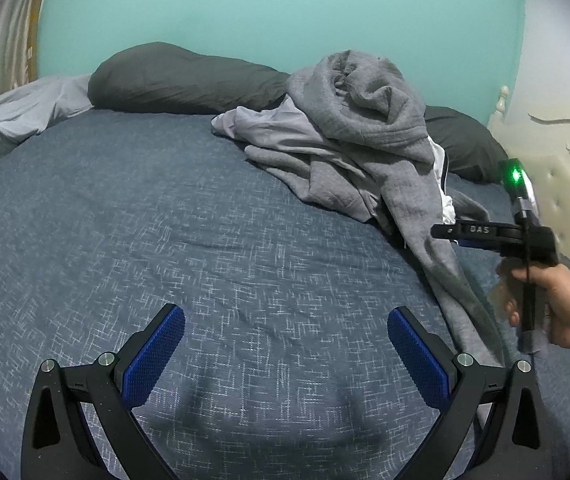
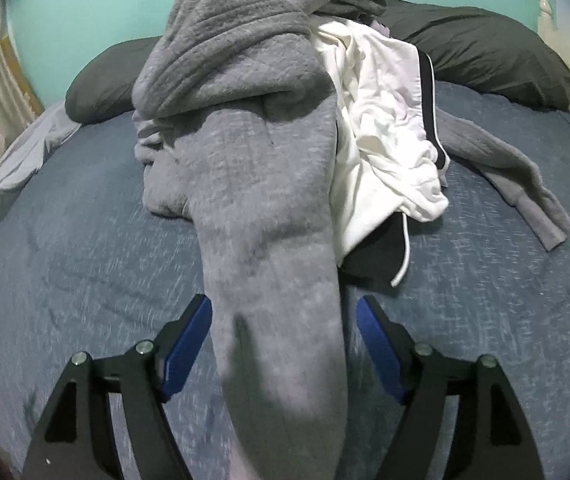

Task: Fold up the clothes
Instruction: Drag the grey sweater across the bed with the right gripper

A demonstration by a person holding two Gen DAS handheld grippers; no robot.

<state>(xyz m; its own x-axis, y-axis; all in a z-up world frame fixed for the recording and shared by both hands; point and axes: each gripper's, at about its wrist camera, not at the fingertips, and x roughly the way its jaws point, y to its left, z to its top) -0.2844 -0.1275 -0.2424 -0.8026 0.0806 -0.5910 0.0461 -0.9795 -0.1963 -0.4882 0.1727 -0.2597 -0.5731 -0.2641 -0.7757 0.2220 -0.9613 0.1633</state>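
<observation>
A pile of clothes (image 1: 349,132) lies on the bed: a grey quilted sweatshirt (image 2: 237,52) on top, a white garment with a black stripe (image 2: 385,120) beside it, and a pale lilac piece (image 1: 269,128). One long grey sleeve (image 2: 277,260) runs from the pile toward me and passes between the fingers of my right gripper (image 2: 283,308), which is open around it. From the left wrist view the right gripper (image 1: 451,232) hangs beside that sleeve (image 1: 445,272), held by a hand (image 1: 565,304). My left gripper (image 1: 285,320) is open over bare bedspread, holding nothing.
The blue patterned bedspread (image 1: 165,220) covers the bed. Dark grey pillows (image 1: 181,80) lie along the teal wall (image 1: 245,8). A cream tufted headboard (image 1: 565,184) stands at the right, and a pale sheet (image 1: 13,120) is bunched at the left.
</observation>
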